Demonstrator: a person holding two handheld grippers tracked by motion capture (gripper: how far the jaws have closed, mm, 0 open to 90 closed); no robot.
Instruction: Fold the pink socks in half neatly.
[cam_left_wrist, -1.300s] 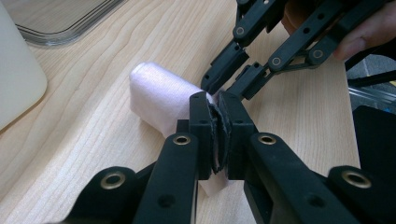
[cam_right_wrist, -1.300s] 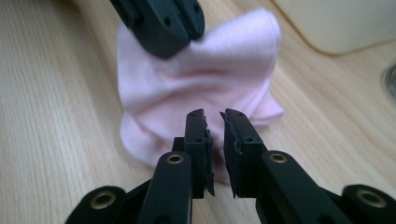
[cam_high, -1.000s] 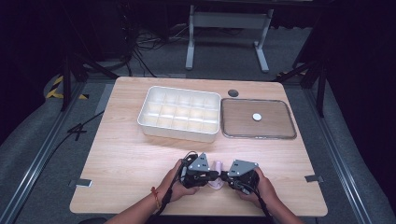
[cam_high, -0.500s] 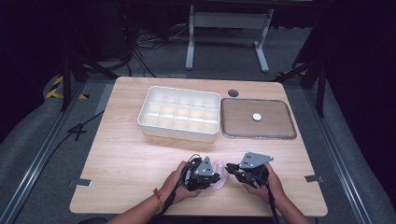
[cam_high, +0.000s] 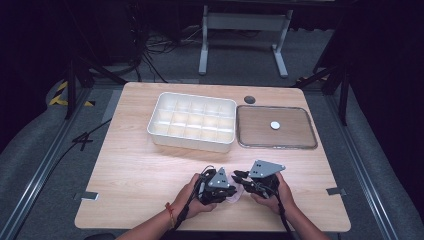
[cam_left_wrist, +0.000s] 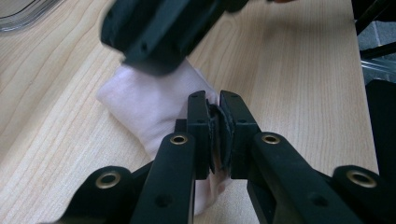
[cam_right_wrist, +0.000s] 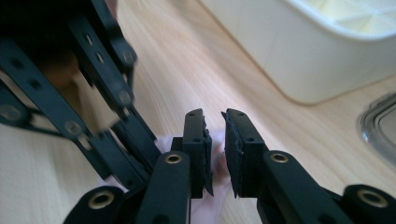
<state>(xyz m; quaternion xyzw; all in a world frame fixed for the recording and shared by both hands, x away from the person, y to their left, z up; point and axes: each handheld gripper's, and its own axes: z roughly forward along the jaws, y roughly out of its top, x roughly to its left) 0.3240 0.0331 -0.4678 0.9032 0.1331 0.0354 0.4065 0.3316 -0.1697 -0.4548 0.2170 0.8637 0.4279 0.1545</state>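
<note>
Cloth pinched between left fingers; right gripper overhangs it.

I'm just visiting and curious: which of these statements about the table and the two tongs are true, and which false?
1. The left tongs pinch the pale pink cloth. True.
2. The white divided box is full of parts. False: its compartments look empty.
3. A small white disc lies in the clear tray. True.
4. The cloth lies inside the tray. False: it lies on the wooden table, between the two tongs.
5. The right tongs stand slightly apart. True.
</note>
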